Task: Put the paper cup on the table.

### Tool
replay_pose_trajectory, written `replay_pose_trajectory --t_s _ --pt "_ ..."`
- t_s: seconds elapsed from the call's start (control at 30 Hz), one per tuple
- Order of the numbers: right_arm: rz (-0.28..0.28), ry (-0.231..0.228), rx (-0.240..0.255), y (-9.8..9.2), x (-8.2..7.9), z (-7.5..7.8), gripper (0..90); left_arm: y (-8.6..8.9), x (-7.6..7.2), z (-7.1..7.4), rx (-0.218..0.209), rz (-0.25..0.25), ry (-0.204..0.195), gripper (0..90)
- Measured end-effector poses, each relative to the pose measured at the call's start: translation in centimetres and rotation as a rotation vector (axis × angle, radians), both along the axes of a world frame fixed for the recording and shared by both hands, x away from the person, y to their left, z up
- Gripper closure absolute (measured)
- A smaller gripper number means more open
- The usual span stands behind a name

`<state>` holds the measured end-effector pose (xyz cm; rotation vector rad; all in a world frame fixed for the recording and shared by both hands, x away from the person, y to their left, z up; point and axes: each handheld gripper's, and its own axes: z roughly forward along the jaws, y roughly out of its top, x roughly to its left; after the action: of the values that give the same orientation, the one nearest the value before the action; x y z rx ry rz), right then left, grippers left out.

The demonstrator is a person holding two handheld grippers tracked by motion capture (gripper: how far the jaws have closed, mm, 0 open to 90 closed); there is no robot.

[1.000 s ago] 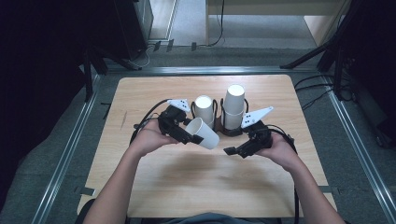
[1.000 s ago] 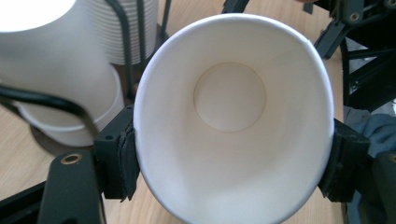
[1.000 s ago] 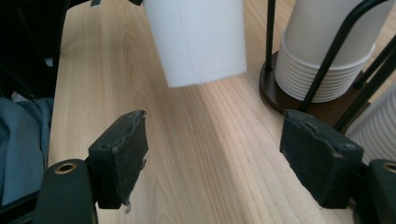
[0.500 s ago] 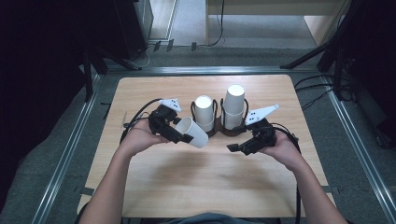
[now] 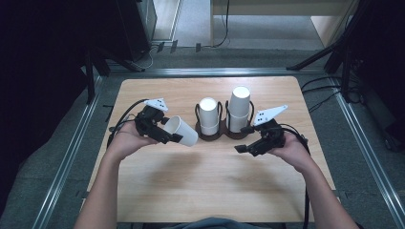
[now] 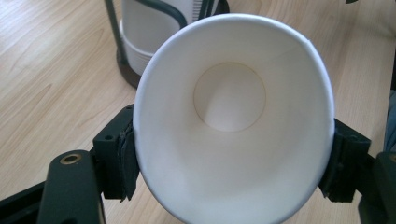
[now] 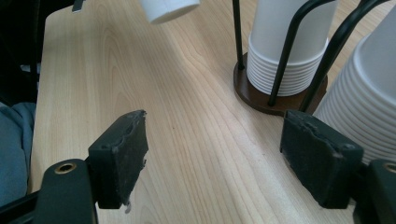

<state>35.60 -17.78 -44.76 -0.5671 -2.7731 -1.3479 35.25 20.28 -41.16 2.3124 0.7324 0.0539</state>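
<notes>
My left gripper [image 5: 173,130] is shut on a white paper cup [image 5: 183,132], held on its side above the table, left of the cup holder. In the left gripper view the cup [image 6: 233,116] turns its mouth to the camera, and both pads [image 6: 125,161] press its rim into an oval. A brown wire holder [image 5: 220,137] carries two stacks of upturned white cups, the shorter [image 5: 208,115] on the left and the taller [image 5: 239,108] on the right. My right gripper [image 5: 242,139] hovers open in front of the taller stack; its own view shows the gripper [image 7: 219,154] with only bare wood between its pads.
The wooden table [image 5: 200,191] has free room in front of the holder and along its far edge. Both stacks [image 7: 289,51] [image 7: 369,93] stand close to the right gripper's right pad [image 7: 320,158]. Metal rails and dark floor surround the table.
The left gripper has carried the cup to the left, away from the holder. The right gripper has stayed where it was.
</notes>
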Motion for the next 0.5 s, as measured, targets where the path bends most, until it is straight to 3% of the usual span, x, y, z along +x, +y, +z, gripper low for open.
replay_pose_trajectory --t_s 0.5 --pt "-0.001 0.001 -0.007 -0.2 0.0 -0.1 23.3 4.2 0.4 -0.2 -0.007 0.098 0.012 22.9"
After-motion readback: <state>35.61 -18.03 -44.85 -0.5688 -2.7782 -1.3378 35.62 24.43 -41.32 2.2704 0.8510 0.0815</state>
